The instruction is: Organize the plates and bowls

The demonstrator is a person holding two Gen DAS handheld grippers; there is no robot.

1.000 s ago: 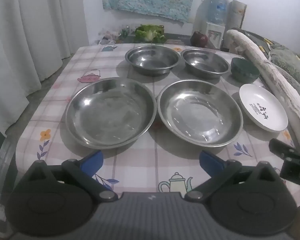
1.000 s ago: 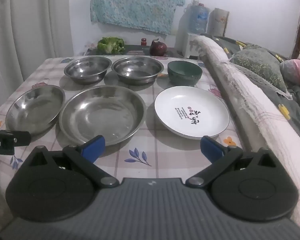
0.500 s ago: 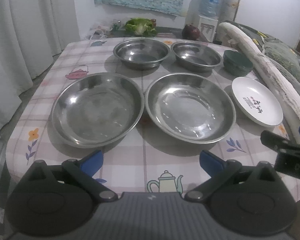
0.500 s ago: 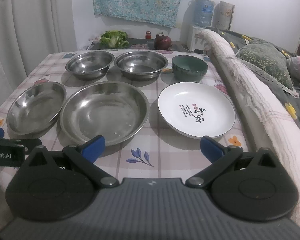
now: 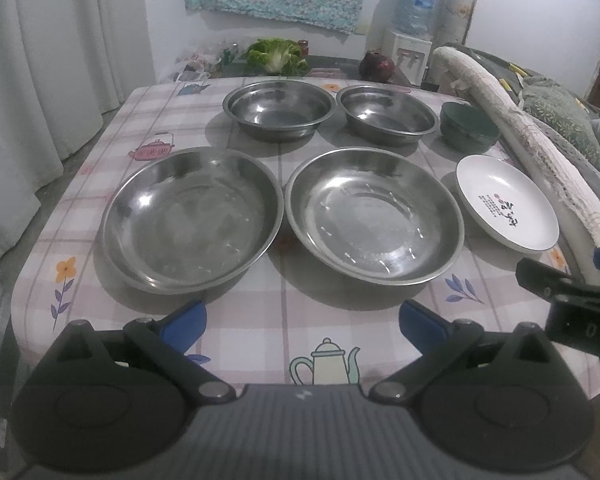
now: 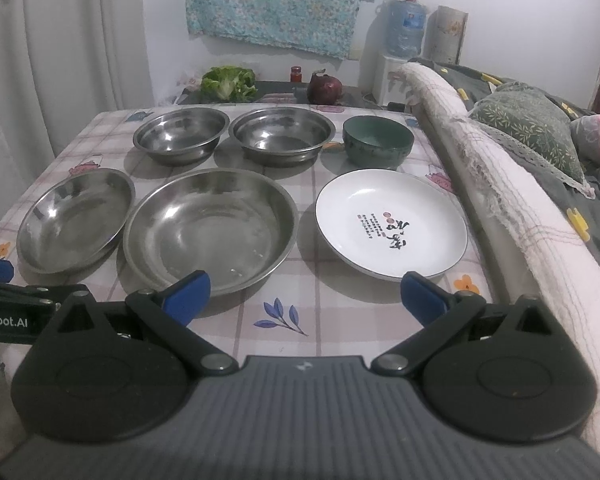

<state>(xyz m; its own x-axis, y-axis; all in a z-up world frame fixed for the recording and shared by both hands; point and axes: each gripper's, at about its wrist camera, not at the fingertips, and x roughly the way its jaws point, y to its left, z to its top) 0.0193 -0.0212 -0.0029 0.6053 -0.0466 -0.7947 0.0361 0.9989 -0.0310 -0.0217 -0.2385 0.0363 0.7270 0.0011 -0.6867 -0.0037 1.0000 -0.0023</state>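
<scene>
A: What sits on the table (image 5: 244,320) with the checked, flower-and-teapot cloth?

B: Two rows of dishes. In the near row, two wide, shallow stainless-steel plates lie side by side: the left steel plate (image 5: 192,218) and the middle steel plate (image 5: 374,214), rims almost touching. Just right of them is a round white ceramic plate with dark lettering and a small red mark in its well (image 6: 392,226).

A: And behind?

B: Two deeper round stainless-steel bowls, the far-left steel bowl (image 5: 280,108) and the far-middle steel bowl (image 5: 388,114), close together, then a small dark green bowl with a paler green inside (image 6: 378,140), straight behind the white plate. All six stand upright and empty, none stacked.

A: How do the steel pieces look?

B: Shiny but scuffed, with dull patches and spots of reflected light in the wells.

A: The tongs?

B: The left tongs (image 5: 302,320) are spread wide, blue tips over the near cloth, short of the steel plates and holding nothing. The right tongs (image 6: 306,292) are equally wide apart; one blue tip shows in front of the middle steel plate's near rim, the other in front of the white plate's rim, gripping neither.
</scene>
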